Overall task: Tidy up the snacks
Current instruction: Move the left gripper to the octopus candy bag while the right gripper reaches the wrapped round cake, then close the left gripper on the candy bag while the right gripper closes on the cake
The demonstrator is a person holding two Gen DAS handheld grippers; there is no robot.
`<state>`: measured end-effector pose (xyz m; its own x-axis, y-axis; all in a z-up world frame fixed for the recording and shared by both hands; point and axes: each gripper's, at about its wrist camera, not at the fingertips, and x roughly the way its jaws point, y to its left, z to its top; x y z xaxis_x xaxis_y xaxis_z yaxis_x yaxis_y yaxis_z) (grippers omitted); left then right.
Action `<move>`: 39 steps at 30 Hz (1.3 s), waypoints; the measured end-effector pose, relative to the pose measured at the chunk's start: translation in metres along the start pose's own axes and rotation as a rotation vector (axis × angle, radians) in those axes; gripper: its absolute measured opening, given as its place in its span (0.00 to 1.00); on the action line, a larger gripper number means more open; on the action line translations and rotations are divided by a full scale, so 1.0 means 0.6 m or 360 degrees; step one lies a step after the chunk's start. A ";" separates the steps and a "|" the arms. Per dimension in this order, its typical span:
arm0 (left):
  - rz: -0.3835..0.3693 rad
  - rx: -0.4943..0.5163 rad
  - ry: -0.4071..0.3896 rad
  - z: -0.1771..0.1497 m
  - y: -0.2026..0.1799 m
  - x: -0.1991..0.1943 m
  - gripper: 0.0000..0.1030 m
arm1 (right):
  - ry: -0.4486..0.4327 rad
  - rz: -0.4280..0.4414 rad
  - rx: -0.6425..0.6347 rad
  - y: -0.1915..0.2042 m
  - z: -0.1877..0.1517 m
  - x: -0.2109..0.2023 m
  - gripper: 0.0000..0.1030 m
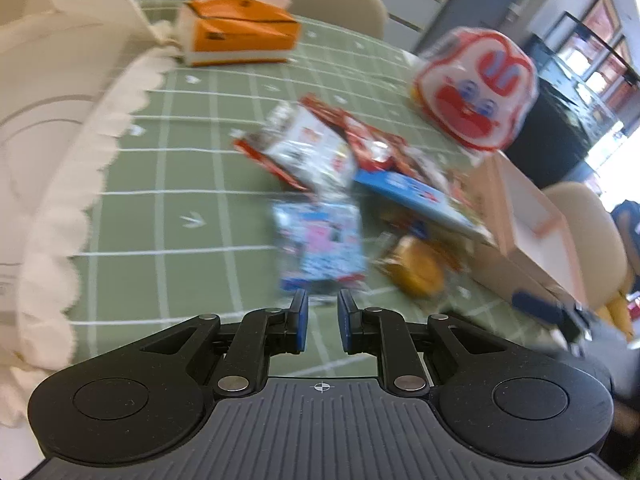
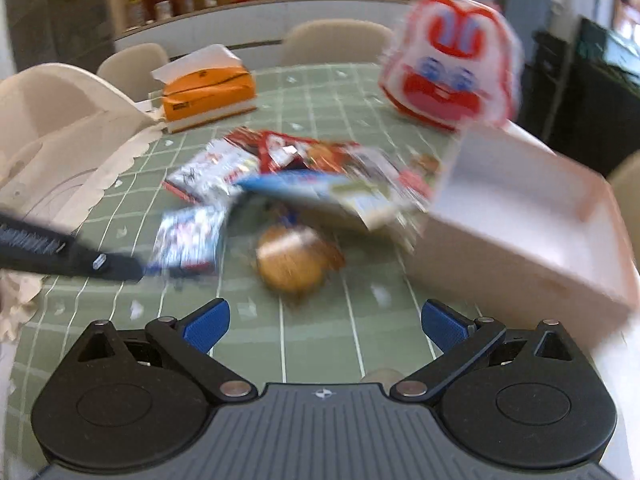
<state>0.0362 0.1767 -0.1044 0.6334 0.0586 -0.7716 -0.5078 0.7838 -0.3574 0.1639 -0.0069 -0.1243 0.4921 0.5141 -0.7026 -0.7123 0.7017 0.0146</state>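
A loose heap of snacks lies on the green checked tablecloth (image 1: 168, 184). It holds a blue-and-white packet (image 1: 320, 244) (image 2: 188, 236), a round golden bun in clear wrap (image 1: 416, 268) (image 2: 290, 260), red-and-white packets (image 1: 304, 148) (image 2: 280, 152) and a flat blue box (image 1: 416, 196) (image 2: 296, 188). My left gripper (image 1: 322, 300) is shut, with nothing between its pads, just short of the blue-and-white packet. My right gripper (image 2: 324, 316) stands wide open and empty, a little short of the bun. Both views are blurred.
A pale pink open box (image 1: 532, 232) (image 2: 520, 232) stands right of the heap. Behind it is a big red-and-white cartoon-face bag (image 1: 476, 88) (image 2: 452, 60). An orange tissue box (image 1: 240, 32) (image 2: 208, 88) sits at the back, lace-edged white cloth (image 1: 60, 184) on the left, and chairs (image 2: 336, 40) around the table.
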 end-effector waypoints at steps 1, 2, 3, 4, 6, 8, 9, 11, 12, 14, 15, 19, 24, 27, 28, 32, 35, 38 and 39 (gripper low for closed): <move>0.0019 -0.0018 -0.0019 0.001 0.008 0.001 0.18 | 0.0007 0.0004 -0.0031 0.008 0.012 0.019 0.99; 0.0024 -0.0038 -0.0041 0.004 0.019 0.003 0.18 | 0.0018 0.0012 -0.0060 0.013 0.018 0.035 0.98; 0.0029 -0.0068 -0.0063 0.008 0.028 0.007 0.18 | 0.0031 0.0026 -0.0101 0.019 0.024 0.051 0.96; 0.0033 -0.0102 -0.0078 0.012 0.035 0.013 0.18 | 0.0041 0.0040 -0.0142 0.026 0.028 0.066 0.95; 0.0055 -0.0192 -0.0090 0.024 0.050 0.025 0.18 | 0.0070 0.0037 -0.0198 0.035 0.030 0.088 0.84; 0.0069 -0.0259 -0.0103 0.036 0.060 0.036 0.18 | 0.0095 0.0063 -0.0175 0.031 0.028 0.088 0.70; 0.0075 -0.0277 -0.0120 0.042 0.062 0.041 0.18 | 0.0095 0.0081 -0.0141 0.026 0.025 0.081 0.60; 0.0102 -0.0293 -0.0157 0.054 0.063 0.054 0.18 | 0.0123 0.0114 -0.0075 0.009 0.012 0.061 0.56; 0.0111 -0.0289 -0.0166 0.060 0.061 0.062 0.18 | 0.0140 0.0110 -0.0046 0.000 0.003 0.050 0.56; 0.0099 -0.0269 -0.0168 0.070 0.052 0.078 0.18 | 0.0158 0.0091 -0.0012 -0.016 -0.018 0.026 0.56; 0.0084 -0.0241 -0.0162 0.074 0.045 0.087 0.18 | 0.0170 0.0085 0.0010 -0.026 -0.030 0.013 0.56; 0.0032 0.0074 -0.0078 0.078 -0.014 0.122 0.21 | 0.0206 0.0045 0.0139 -0.065 -0.068 -0.035 0.56; -0.0148 0.0708 0.0040 0.035 -0.114 0.130 0.22 | 0.0251 -0.0025 0.0223 -0.109 -0.111 -0.071 0.58; -0.0144 0.0832 0.0106 0.014 -0.142 0.113 0.22 | 0.0246 -0.0059 0.0254 -0.131 -0.125 -0.085 0.66; -0.0125 0.0835 0.0121 0.011 -0.145 0.106 0.22 | 0.0239 -0.0076 0.0263 -0.138 -0.128 -0.088 0.67; -0.0077 0.0877 0.0213 -0.006 -0.159 0.085 0.24 | 0.0261 -0.0124 0.0325 -0.170 -0.147 -0.090 0.74; -0.0054 0.0960 0.0254 -0.023 -0.172 0.072 0.24 | 0.0257 -0.0106 0.0377 -0.183 -0.159 -0.095 0.77; -0.0038 0.1034 0.0271 -0.033 -0.185 0.067 0.24 | 0.0246 -0.0093 0.0348 -0.181 -0.163 -0.096 0.81; -0.0023 0.1068 0.0289 -0.037 -0.188 0.069 0.24 | 0.0243 -0.0088 0.0328 -0.178 -0.164 -0.095 0.85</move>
<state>0.1069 0.0767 -0.1079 0.5002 -0.0129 -0.8658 0.0076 0.9999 -0.0105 0.1625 -0.1595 -0.1562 0.4351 0.4024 -0.8054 -0.5614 0.8206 0.1068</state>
